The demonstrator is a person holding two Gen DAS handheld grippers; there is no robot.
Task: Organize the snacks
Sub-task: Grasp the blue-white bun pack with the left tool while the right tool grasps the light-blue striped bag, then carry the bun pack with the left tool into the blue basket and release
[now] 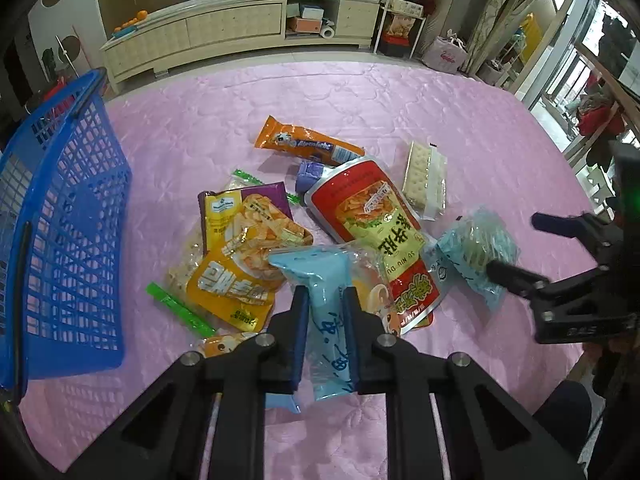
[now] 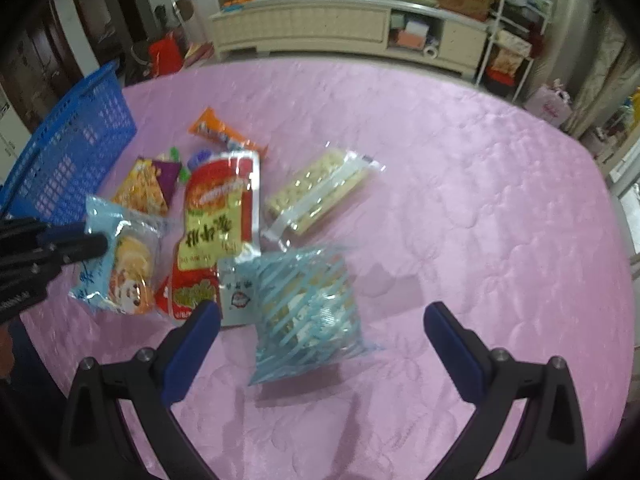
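Note:
My left gripper (image 1: 326, 300) is shut on a light blue snack packet (image 1: 326, 332), lifted over a pile of snacks on the pink cloth; the packet also shows in the right wrist view (image 2: 120, 256). The pile holds a red and yellow bag (image 1: 376, 232), a yellow chips bag (image 1: 244, 248), an orange tube pack (image 1: 308, 144) and a cracker pack (image 1: 424, 178). My right gripper (image 2: 322, 318) is open just above a blue striped packet (image 2: 304, 308), its jaws wide either side of it. A blue basket (image 1: 60, 220) stands at the left.
The pink quilted cloth (image 2: 480, 208) covers the whole table. A green strip pack (image 1: 180, 310) lies beside the yellow bag. A cream cabinet (image 1: 224, 28) and shelves stand beyond the far edge.

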